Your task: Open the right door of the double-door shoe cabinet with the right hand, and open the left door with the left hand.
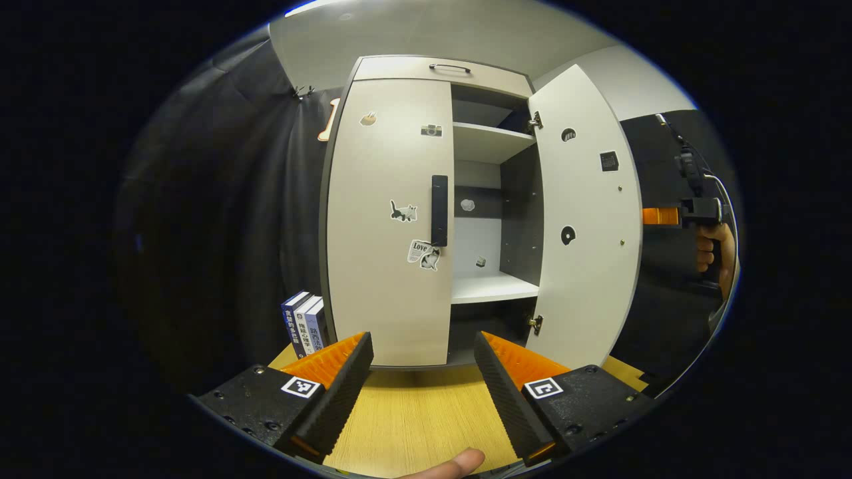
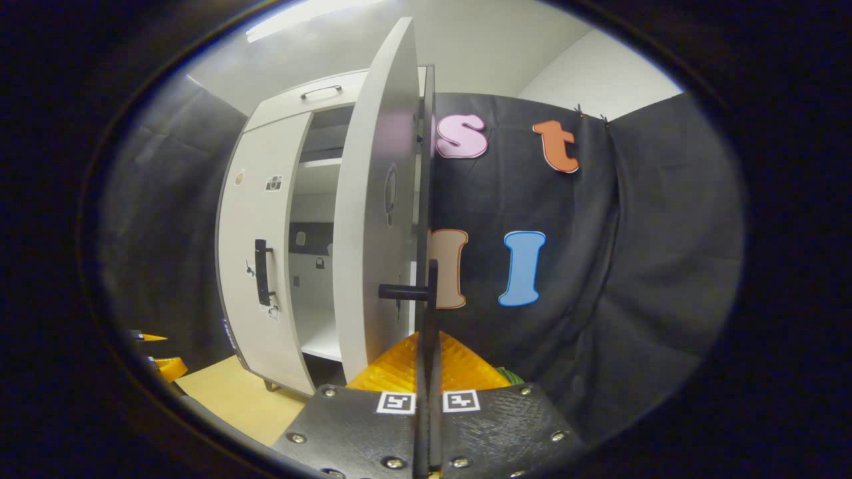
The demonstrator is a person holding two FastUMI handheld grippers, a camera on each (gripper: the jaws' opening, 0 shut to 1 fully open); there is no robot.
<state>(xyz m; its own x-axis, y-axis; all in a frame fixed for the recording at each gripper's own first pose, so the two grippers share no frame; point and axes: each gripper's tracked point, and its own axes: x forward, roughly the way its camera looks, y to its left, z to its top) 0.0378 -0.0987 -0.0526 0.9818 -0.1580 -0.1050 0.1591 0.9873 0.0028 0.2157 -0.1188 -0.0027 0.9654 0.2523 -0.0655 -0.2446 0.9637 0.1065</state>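
Note:
The pale double-door shoe cabinet [image 1: 406,70] stands straight ahead in the left gripper view. Its left door [image 1: 389,219] is closed, with a dark vertical handle [image 1: 439,209] at its inner edge. My left gripper [image 1: 423,362] is open, low in front of that door and well short of the handle. The right door [image 1: 586,219] is swung wide, showing the shelves [image 1: 492,286]. In the right gripper view this right door [image 2: 376,219] is edge-on, and my right gripper [image 2: 429,356] is shut on its dark handle [image 2: 426,299]. At the door's outer edge, that right gripper [image 1: 662,216] also shows in a hand.
The cabinet stands on a wooden surface [image 1: 413,412]. Three upright books [image 1: 306,326] lean by the cabinet's lower left corner. A drawer with a bar handle [image 1: 449,68] tops the cabinet. Black cloth walls [image 2: 599,266] close in on both sides. A fingertip [image 1: 452,462] shows below my left gripper.

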